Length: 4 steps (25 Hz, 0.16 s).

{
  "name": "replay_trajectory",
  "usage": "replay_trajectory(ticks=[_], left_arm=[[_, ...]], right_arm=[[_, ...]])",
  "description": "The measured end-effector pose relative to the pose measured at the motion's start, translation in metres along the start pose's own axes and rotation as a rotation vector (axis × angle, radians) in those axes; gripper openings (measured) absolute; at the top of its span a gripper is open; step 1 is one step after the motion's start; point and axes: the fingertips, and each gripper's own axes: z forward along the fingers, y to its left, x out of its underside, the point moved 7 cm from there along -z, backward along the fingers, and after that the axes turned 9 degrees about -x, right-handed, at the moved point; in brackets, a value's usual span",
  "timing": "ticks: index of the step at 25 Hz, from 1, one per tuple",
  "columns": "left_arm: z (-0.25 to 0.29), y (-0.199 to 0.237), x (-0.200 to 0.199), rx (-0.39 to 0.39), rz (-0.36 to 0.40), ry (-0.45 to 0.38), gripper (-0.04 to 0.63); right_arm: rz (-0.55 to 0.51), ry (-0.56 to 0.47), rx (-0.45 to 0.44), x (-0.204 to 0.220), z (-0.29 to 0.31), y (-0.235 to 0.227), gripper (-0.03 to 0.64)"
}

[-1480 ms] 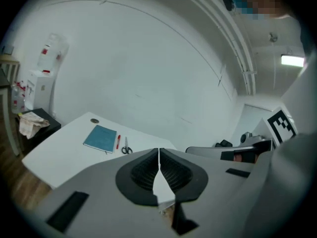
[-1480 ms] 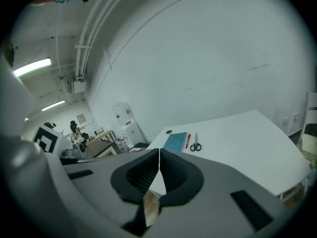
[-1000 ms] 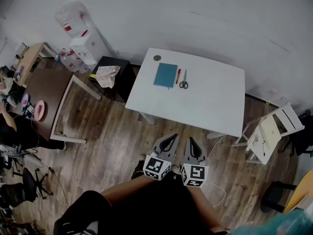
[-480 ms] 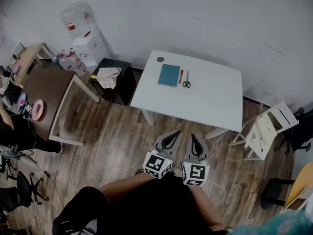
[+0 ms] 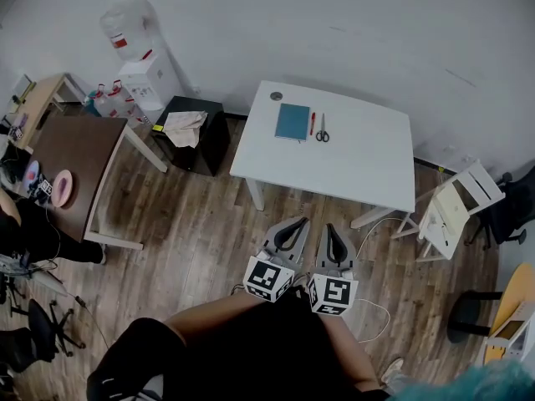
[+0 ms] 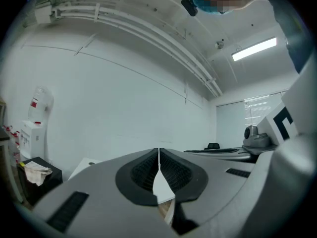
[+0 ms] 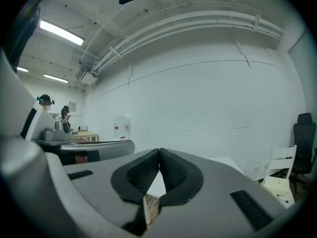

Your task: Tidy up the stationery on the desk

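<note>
Standing on the wood floor well back from the white desk (image 5: 359,161), a person held two grippers side by side, both pointed toward it. The left gripper (image 5: 296,222) had its jaws pressed together with nothing between them, and the right gripper (image 5: 331,226) was likewise closed and empty. Each gripper's own view showed ribbed pads meeting over bare air. The stationery lay together near the desk's far edge, toward its far left corner. A blue notebook (image 5: 292,121) sat squarely on the surface, a red pen (image 5: 313,124) lay just beside it, and a pair of scissors (image 5: 322,130) lay next to the pen. All three ran roughly parallel in a short row. A small round dark thing (image 5: 276,96), too small to identify, sat closer to that corner. The rest of the surface carried nothing that could be made out. The neat row suggested the stationery already lay in order. The same layout would also fit items set out and waiting to be gathered. With both grippers far from the desk and holding nothing, the pictures did not settle which it was. A black cabinet (image 5: 209,132) with a cloth on it stood off the desk's left edge, and a white chair (image 5: 456,211) stood near its right.
</note>
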Motion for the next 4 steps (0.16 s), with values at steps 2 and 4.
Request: replay_trajectory(ticks=[2, 4], left_arm=[[-0.010, 0.002, 0.000, -0.001, 0.004, 0.001, 0.020], [-0.020, 0.003, 0.000, -0.002, 0.014, 0.000, 0.020]], right_arm=[[-0.011, 0.005, 0.001, -0.002, -0.004, 0.011, 0.032], [-0.032, 0.012, 0.001, -0.003, -0.008, 0.023, 0.032]])
